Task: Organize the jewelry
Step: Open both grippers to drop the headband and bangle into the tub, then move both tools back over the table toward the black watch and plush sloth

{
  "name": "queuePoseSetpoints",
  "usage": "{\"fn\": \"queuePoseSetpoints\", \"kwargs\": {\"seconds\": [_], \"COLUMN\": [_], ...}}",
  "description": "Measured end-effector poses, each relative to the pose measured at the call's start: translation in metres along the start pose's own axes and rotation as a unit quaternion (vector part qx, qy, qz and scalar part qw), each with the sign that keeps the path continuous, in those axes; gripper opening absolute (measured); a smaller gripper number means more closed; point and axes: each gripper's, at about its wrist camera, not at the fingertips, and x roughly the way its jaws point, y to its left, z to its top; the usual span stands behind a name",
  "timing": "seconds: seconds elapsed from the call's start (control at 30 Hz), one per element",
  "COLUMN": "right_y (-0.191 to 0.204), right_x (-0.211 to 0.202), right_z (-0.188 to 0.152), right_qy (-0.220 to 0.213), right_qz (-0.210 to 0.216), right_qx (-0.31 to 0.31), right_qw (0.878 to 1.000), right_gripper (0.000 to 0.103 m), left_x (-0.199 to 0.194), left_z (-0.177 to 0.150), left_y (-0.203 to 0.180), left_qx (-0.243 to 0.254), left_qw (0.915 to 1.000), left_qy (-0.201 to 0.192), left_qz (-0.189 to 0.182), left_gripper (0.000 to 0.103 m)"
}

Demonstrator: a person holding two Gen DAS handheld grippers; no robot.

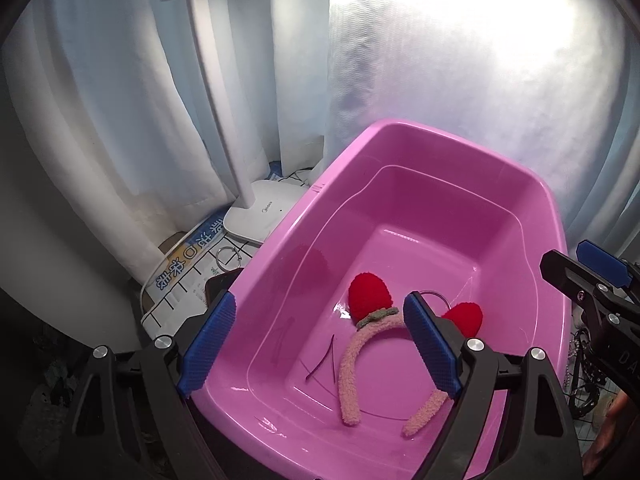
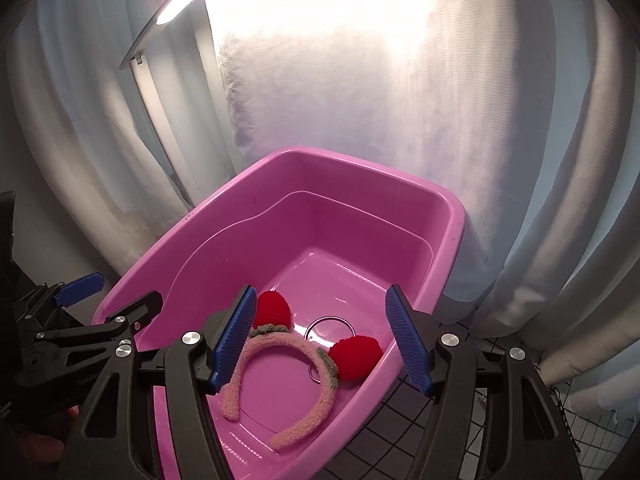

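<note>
Right now I judge the drop-off step finished: the fuzzy pink headband (image 1: 352, 364) lies flat on the floor of the pink tub (image 1: 520, 184), toward the tub's near end, and nothing holds it. My left gripper (image 1: 320, 344) hangs over the tub's near left rim with its jaws spread wide and nothing between the pads (one blue pad sits outside the tub wall, the other over the headband). My right gripper (image 2: 324, 336) hovers above the tub's near end, jaws apart too, pads clear of the headband below.

The headband's arch points toward the tub's far wall, with its two red pom-poms (image 2: 356, 356) on that side and both open ends toward the near rim; its long axis runs roughly along the tub's length. A thin metal ring (image 2: 328, 326) lies just behind the pom-poms on the tub floor.

Next, I think, comes fetching another piece: a second ring (image 1: 226, 258) rests outside the tub's left wall, which would call for a narrow, careful pinch.
</note>
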Motion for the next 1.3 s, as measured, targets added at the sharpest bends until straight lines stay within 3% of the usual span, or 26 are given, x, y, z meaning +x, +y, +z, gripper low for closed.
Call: {"fn": "queuePoseSetpoints", "kwargs": {"seconds": [0.27, 0.43, 0.67, 0.8, 1.0, 1.07, 1.3], "right_y": [-0.031, -0.076, -0.142, -0.172, -0.204, -0.213, -0.255], "right_x": [-0.084, -0.130, -0.192, -0.217, -0.224, -0.220, -0.193], "right_z": [-0.045, -0.099, -0.184, -0.228, -0.272, -0.279, -0.297], "right_qy": [-0.068, -0.072, -0.071, -0.061, -0.039, -0.031, 0.003], "right_qz": [-0.021, -0.079, -0.189, -0.226, -0.233, -0.229, -0.192], "right_qx": [0.043, 0.096, 0.184, 0.237, 0.277, 0.276, 0.266], "right_qw": [0.997, 0.990, 0.962, 0.943, 0.931, 0.933, 0.945], "right_gripper": [0.065, 0.065, 0.065, 0.065, 0.065, 0.065, 0.065], "left_x": [-0.059, -0.081, -0.095, -0.097, -0.084, -0.075, -0.041], "left_z": [0.005, 0.004, -0.023, -0.048, -0.091, -0.104, -0.149], "left_y": [-0.029, -0.070, -0.153, -0.195, -0.243, -0.255, -0.298], "left_qx": [0.017, 0.038, 0.097, 0.124, 0.153, 0.153, 0.158], "left_qw": [0.9962, 0.9887, 0.9710, 0.9620, 0.9563, 0.9554, 0.9633], "left_qy": [-0.071, -0.089, -0.070, -0.050, -0.010, 0.005, 0.046], "left_qz": [-0.048, -0.114, -0.207, -0.238, -0.249, -0.252, -0.212], "left_gripper": [0.091, 0.093, 0.094, 0.095, 0.095, 0.095, 0.095]}}
